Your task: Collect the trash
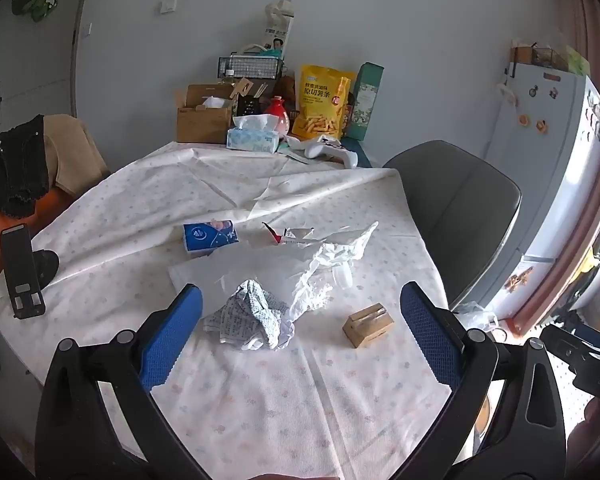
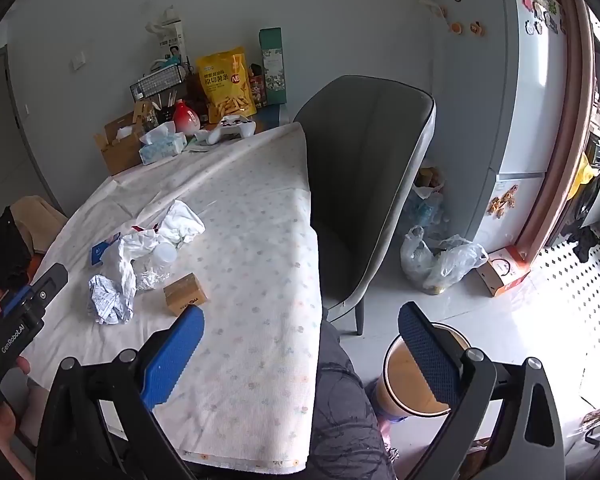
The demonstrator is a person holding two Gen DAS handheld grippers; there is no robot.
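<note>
- We hold the left gripper [image 1: 300, 320] above the near part of the table, its blue-padded jaws spread wide and gripping nothing
- Between those jaws, as the left wrist view frames it, lies the crumpled printed paper ball [image 1: 252, 316], resting on the dotted tablecloth [image 1: 260, 400] and not touched by either pad
- Just behind it sits the crumpled white wrapper [image 1: 324, 268], with a small clear plastic bottle [image 1: 342, 276] beside or partly under it, and a torn red-and-white packet [image 1: 284, 234] a little farther back
- A small cardboard box [image 1: 368, 324] stands to the right of the paper ball, apart from it, and a blue tissue pack [image 1: 210, 236] lies behind to the left; whether those two count as trash we cannot tell
- Our right gripper [image 2: 300, 354] hangs past the table's right edge, jaws likewise wide apart and empty, with the round bin [image 2: 392, 364] on the floor right under its right pad
- We judge the collecting has hardly begun, since all the trash lies on the table and we see none inside the bin
- The step in hand looks like the first pick, and the next move probably calls for lowering the left jaws around the paper ball, closing gently, then carrying it over to the bin
</note>
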